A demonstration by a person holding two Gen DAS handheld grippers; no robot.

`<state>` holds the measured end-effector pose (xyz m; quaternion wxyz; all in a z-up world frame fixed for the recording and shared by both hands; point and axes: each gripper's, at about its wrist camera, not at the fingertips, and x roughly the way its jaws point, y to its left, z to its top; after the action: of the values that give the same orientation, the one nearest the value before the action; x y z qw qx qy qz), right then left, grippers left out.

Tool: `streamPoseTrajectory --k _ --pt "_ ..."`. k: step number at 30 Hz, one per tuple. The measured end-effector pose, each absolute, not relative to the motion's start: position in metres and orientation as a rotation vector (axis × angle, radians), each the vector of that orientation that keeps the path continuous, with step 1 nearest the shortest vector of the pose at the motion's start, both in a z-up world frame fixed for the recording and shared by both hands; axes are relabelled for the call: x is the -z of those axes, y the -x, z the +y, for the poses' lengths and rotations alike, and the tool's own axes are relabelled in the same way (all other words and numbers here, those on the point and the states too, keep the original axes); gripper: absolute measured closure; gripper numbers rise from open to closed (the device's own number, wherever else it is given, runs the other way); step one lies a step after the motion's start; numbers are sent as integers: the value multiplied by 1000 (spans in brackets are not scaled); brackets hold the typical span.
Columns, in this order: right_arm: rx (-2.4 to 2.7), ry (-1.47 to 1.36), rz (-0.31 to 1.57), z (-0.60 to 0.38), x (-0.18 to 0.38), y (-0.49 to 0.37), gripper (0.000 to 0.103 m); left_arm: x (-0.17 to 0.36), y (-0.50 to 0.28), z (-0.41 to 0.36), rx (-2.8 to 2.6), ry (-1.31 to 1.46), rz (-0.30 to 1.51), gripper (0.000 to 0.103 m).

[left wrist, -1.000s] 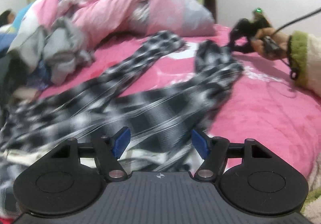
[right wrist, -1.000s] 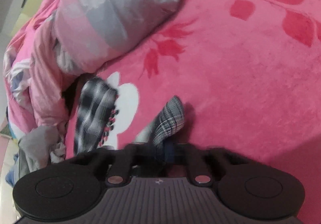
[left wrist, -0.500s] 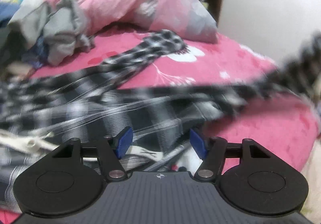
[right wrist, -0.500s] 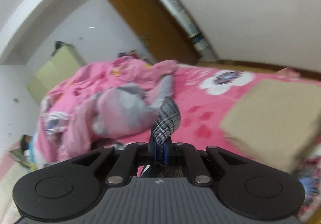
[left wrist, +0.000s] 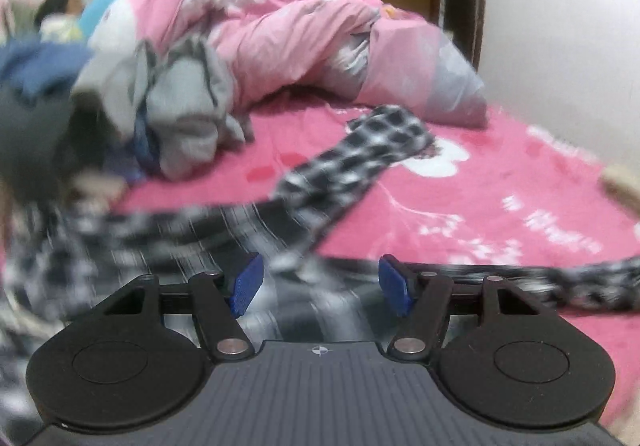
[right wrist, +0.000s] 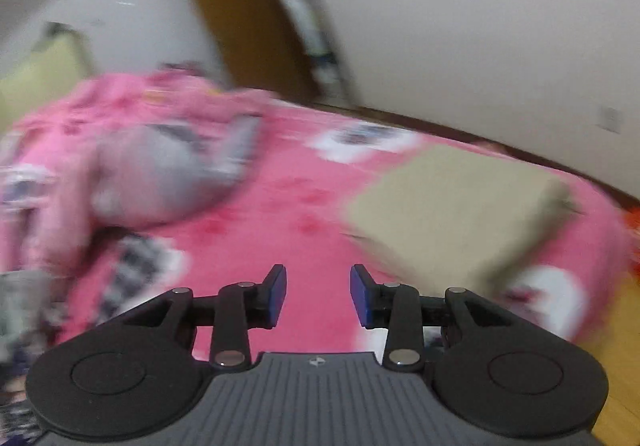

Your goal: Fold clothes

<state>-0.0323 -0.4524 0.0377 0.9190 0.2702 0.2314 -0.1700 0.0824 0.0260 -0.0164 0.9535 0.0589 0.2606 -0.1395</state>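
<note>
Your left gripper [left wrist: 321, 289] hangs low over the checked shirt [left wrist: 224, 242], its blue pads spread wide with nothing between them; the cloth under them is blurred, and you cannot tell whether the pads touch it. The shirt lies sprawled across the pink bedspread [left wrist: 500, 206], one sleeve [left wrist: 360, 154] stretching up toward the far side and another strip [left wrist: 580, 278] running off to the right edge, just past the right-hand pad. Beyond the sleeve sits a heaped pink duvet [left wrist: 288, 30], and to its left a grey garment [left wrist: 184, 106] lies bunched against a dark pile. Your right gripper [right wrist: 319, 295] is held above the bed with its jaws parted and empty; only bare bedspread shows between the pads. In that view a piece of the checked shirt [right wrist: 132, 266] shows at lower left, well apart from the fingers, and a tan cushion [right wrist: 460, 218] lies on the bedspread to the right, beyond the right finger. Behind the bed stand a brown door [right wrist: 244, 10] and a white wall [right wrist: 480, 6].
</note>
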Motion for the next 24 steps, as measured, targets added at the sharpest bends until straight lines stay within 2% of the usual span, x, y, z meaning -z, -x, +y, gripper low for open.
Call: streamPoseTrajectory --k 3,8,11,16,24 --pt "114 -591 511 -421 -38 -24 64 24 -103 27 269 -125 545 39" --pt "-208 -619 727 -341 -4 -153 64 39 -120 56 204 -31 599 39" --pt "-397 -461 808 -266 7 -210 64 44 -121 82 160 49 602 39" --pt "-752 -193 818 -129 19 -280 64 54 -122 126 85 182 604 39" --pt "-922 -67 1036 22 80 -390 64 78 -118 178 22 345 566 39"
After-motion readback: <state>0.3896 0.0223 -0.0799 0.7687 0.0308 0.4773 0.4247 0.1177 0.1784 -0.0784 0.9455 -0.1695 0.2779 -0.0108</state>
